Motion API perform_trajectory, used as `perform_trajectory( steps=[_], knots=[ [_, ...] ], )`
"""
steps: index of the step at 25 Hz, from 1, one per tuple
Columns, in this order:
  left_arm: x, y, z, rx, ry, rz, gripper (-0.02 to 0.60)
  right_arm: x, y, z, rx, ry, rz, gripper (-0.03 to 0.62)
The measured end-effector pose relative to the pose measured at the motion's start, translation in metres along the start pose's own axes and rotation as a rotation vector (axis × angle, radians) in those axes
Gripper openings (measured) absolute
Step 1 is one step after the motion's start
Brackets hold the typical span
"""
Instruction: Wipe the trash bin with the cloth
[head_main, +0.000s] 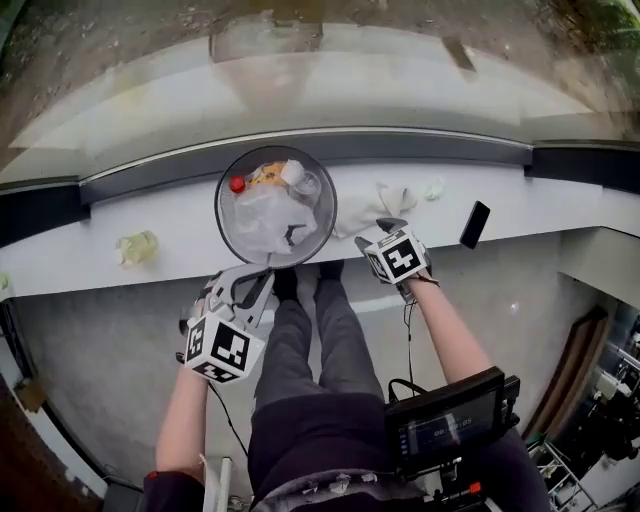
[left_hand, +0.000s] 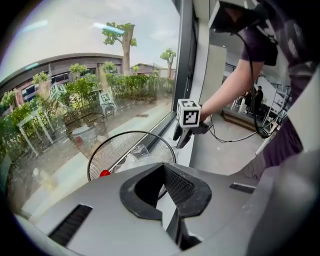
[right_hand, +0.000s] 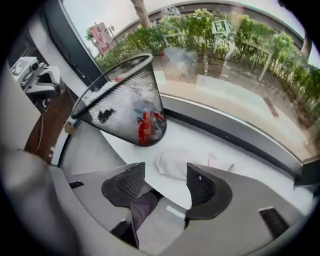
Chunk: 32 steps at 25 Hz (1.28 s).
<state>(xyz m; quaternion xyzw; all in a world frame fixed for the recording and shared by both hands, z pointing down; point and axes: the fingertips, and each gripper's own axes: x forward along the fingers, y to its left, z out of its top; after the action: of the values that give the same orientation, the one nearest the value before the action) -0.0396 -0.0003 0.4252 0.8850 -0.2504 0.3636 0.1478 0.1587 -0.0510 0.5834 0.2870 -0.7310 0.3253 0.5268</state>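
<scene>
Trash bin (head_main: 275, 205), a round black wire-mesh basket tapering toward its base, stands upright on the white window surface (head_main: 90, 255) w/ litter inside: crinkled clear plastic and a red cap (head_main: 237, 184). Wiping hasn't begun, as I judge it. The cloth (head_main: 385, 203) lies unheld on the surface just right of the bin, a soft white crumpled heap, and no part of the mesh has cloth on it. My right tongs (head_main: 388, 228) hang over the cloth's near edge w/ jaws spread wide. Nothing sits between the ribbed black pads and the cloth shows beyond them, so no grip yet. My left tongs (head_main: 255, 280) are clenched on nothing, tips close by the bin's near rim; whether they touch it I can't tell. Left to do, approx. everything: pick up the cloth, steady the bin, rub rim & sides. A slim black phone (head_main: 475, 224) lies farther right, and a yellowish crumpled scrap (head_main: 137, 247) sits well left.
</scene>
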Motion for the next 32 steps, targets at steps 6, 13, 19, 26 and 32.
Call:
perform_trajectory(
  steps=[6,13,19,26,32],
  knots=[
    [-0.006,0.014,0.016,-0.043,-0.148,0.029,-0.002,0.072,-0.051,-0.027,0.021,0.096,-0.044,0.281],
    [-0.01,0.021,0.018,-0.106,-0.222,0.035,-0.002,0.125,-0.09,-0.027,0.1,0.109,-0.125,0.305],
    [-0.007,0.015,0.015,-0.072,-0.208,0.058,-0.002,0.121,-0.081,-0.035,0.002,0.129,-0.088,0.052],
    [-0.024,0.026,0.016,0.047,-0.178,0.08,-0.002,0.028,-0.032,0.05,0.107,-0.274,0.189,0.046],
    [-0.002,0.015,-0.038,0.289,0.116,0.035,0.284,-0.072,-0.027,0.158,0.153,-0.677,0.26,0.046]
  ],
)
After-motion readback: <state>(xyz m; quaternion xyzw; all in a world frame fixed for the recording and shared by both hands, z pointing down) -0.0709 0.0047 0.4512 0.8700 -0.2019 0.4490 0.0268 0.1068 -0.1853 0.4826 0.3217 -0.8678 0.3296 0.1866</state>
